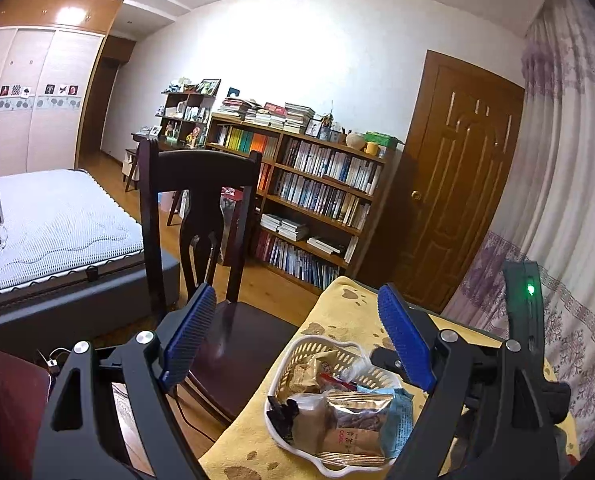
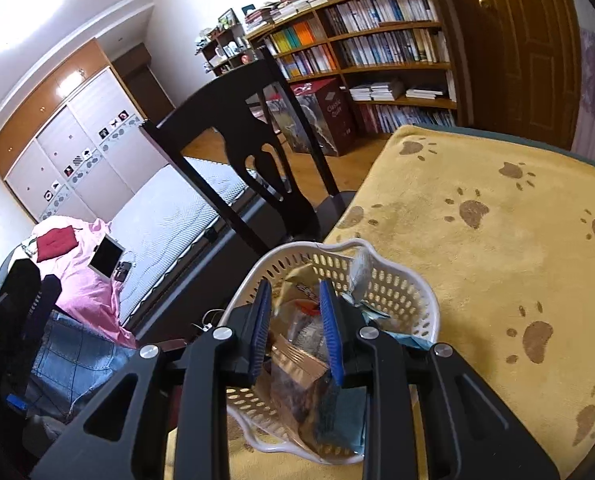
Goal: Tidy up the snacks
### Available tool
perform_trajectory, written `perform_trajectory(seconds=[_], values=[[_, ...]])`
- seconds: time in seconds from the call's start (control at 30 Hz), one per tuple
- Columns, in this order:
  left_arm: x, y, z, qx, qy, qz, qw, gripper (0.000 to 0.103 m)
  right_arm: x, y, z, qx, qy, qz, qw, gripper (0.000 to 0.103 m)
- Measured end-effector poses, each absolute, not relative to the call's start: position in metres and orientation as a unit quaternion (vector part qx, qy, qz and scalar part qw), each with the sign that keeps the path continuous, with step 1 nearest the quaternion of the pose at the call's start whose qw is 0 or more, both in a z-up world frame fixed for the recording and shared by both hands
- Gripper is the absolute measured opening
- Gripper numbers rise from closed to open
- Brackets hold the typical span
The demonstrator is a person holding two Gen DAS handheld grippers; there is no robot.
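Observation:
A white perforated basket (image 1: 275,380) (image 2: 397,284) sits on a yellow paw-print cloth (image 1: 349,300) (image 2: 477,260) and holds several snack packets. A bronze foil packet (image 1: 353,428) (image 2: 297,360) lies at the basket's near end, beside a light blue packet (image 1: 401,412). My left gripper (image 1: 295,296) hangs above the basket's left side, wide open and empty. My right gripper (image 2: 293,286) is low over the basket with its blue pads (image 2: 331,332) partly apart. The bronze packet lies between them, and no firm grip on it shows. The right gripper's black housing with a green light (image 1: 525,300) shows in the left wrist view.
A dark wooden chair (image 1: 201,168) (image 2: 233,120) stands against the cloth's left edge, close to the basket. Beyond it are a bed (image 1: 57,220) (image 2: 177,220), a full bookshelf (image 1: 317,184) (image 2: 377,40) and a brown door (image 1: 457,180). The cloth stretches bare to the right of the basket.

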State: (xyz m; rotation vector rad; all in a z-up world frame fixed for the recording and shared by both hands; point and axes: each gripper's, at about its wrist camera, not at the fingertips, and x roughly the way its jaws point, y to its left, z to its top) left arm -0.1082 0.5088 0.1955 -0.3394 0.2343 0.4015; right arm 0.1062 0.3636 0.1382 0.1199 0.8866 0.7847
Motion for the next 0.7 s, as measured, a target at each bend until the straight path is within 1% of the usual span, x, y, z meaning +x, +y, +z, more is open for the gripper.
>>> perform_trajectory(seconds=[0.17, 0.23, 0.33, 0.37, 0.4, 0.43, 0.47, 0.57, 0.6, 0.7], values=[[-0.11, 0.509, 0.195, -0.158, 0.115, 0.201, 0.96, 0.088, 0.098, 0.344, 0.14, 0.053, 0.403, 0.358, 0.841, 0.026], [-0.109, 0.504, 0.196, -0.136, 0.114, 0.203, 0.963, 0.092, 0.095, 0.333, 0.142, 0.061, 0.399, 0.347, 0.847, 0.031], [-0.11, 0.497, 0.198, -0.105, 0.113, 0.207, 0.966, 0.097, 0.09, 0.316, 0.144, 0.058, 0.392, 0.323, 0.86, 0.035], [-0.11, 0.496, 0.199, -0.099, 0.114, 0.206, 0.967, 0.098, 0.086, 0.311, 0.145, 0.056, 0.388, 0.317, 0.864, 0.041], [-0.111, 0.495, 0.199, -0.098, 0.115, 0.202, 0.968, 0.099, 0.082, 0.306, 0.145, 0.054, 0.383, 0.313, 0.867, 0.052], [-0.112, 0.493, 0.2, -0.098, 0.115, 0.2, 0.968, 0.1, 0.076, 0.3, 0.146, 0.052, 0.377, 0.303, 0.873, 0.059], [-0.112, 0.493, 0.2, -0.098, 0.115, 0.2, 0.968, 0.1, 0.072, 0.295, 0.146, 0.048, 0.373, 0.294, 0.879, 0.069], [-0.114, 0.491, 0.201, -0.097, 0.116, 0.2, 0.968, 0.1, 0.056, 0.285, 0.147, 0.029, 0.362, 0.282, 0.888, 0.072], [-0.114, 0.491, 0.201, -0.096, 0.118, 0.2, 0.968, 0.1, 0.05, 0.283, 0.148, 0.024, 0.358, 0.283, 0.89, 0.077], [-0.117, 0.487, 0.202, -0.088, 0.121, 0.198, 0.969, 0.1, 0.027, 0.278, 0.152, -0.005, 0.332, 0.285, 0.899, 0.086]])
